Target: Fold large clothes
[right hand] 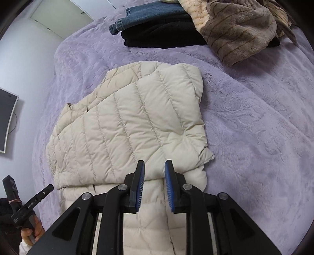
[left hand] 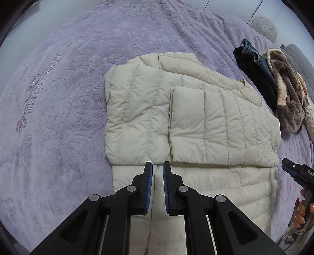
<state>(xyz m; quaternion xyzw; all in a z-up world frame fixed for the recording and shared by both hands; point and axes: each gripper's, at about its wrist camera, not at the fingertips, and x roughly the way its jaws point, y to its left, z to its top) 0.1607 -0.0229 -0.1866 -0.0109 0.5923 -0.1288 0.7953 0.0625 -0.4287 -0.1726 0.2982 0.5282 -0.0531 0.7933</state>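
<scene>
Purple bedspread (left hand: pixel 68 98) bears cream quilted jacket (left hand: pixel 149 109), sleeves folded in

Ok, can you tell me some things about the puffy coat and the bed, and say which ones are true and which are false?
1. The puffy cream coat lies on a purple blanket. True.
2. Both sleeves are folded across the coat's front. True.
3. The right tool is pinching the coat. False: nothing is between its fingers; it is above the coat.
4. The blue jeans lie on top of the coat. False: they sit apart, in the pile at the far edge.
5. A brown striped fuzzy garment is in that pile. True.
</scene>
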